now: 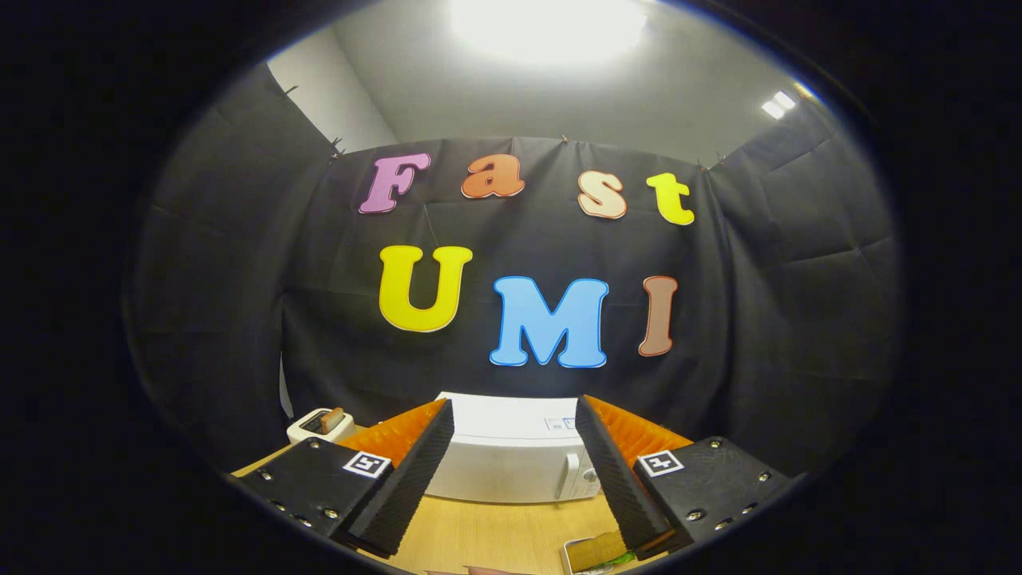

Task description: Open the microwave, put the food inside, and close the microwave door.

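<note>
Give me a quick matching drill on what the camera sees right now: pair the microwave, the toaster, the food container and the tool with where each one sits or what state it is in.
Things:
1. microwave
2. toaster
3. food container
4. tool

Places or states:
A. on the wooden table, close in, by the right finger's tip
B. open, fingers spread wide, holding nothing
C. white, door closed, seen beyond and between the fingers
D. off to the left of the microwave, toast in its slot

Pairs: 1-C, 2-D, 3-A, 4-B
</note>
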`<action>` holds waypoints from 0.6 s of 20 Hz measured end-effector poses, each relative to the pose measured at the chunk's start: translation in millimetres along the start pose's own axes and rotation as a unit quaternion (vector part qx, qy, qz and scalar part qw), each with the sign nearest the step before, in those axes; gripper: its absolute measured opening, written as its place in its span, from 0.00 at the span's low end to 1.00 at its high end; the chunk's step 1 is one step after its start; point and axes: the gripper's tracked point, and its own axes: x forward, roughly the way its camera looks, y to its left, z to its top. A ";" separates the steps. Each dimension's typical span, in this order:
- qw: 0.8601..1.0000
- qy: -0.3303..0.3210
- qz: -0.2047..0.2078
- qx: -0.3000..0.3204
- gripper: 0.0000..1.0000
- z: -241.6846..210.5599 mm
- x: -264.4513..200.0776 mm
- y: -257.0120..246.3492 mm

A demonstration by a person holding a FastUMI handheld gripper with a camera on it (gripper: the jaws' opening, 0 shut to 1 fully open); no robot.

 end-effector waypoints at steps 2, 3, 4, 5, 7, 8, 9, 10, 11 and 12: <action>1.000 0.006 -0.003 0.006 0.97 -6.1 5.3 -4.7; 1.000 0.009 -0.006 0.009 0.97 -9.7 7.8 -7.8; 1.000 0.012 -0.008 0.011 0.97 -13.2 11.5 -9.9; 1.000 0.017 -0.010 0.013 0.97 -18.5 15.0 -11.8; 0.999 0.030 -0.010 0.014 0.97 -30.0 22.3 -13.9; 0.999 0.036 -0.010 0.015 0.97 -36.4 27.5 -15.4; 0.999 0.041 -0.012 0.015 0.97 -43.2 31.7 -18.0; 0.999 0.043 -0.016 0.013 0.97 -49.3 37.2 -22.2; 0.999 0.044 -0.020 0.011 0.97 -56.0 42.5 -25.8; 0.999 0.043 -0.024 0.010 0.97 -63.1 49.3 -29.7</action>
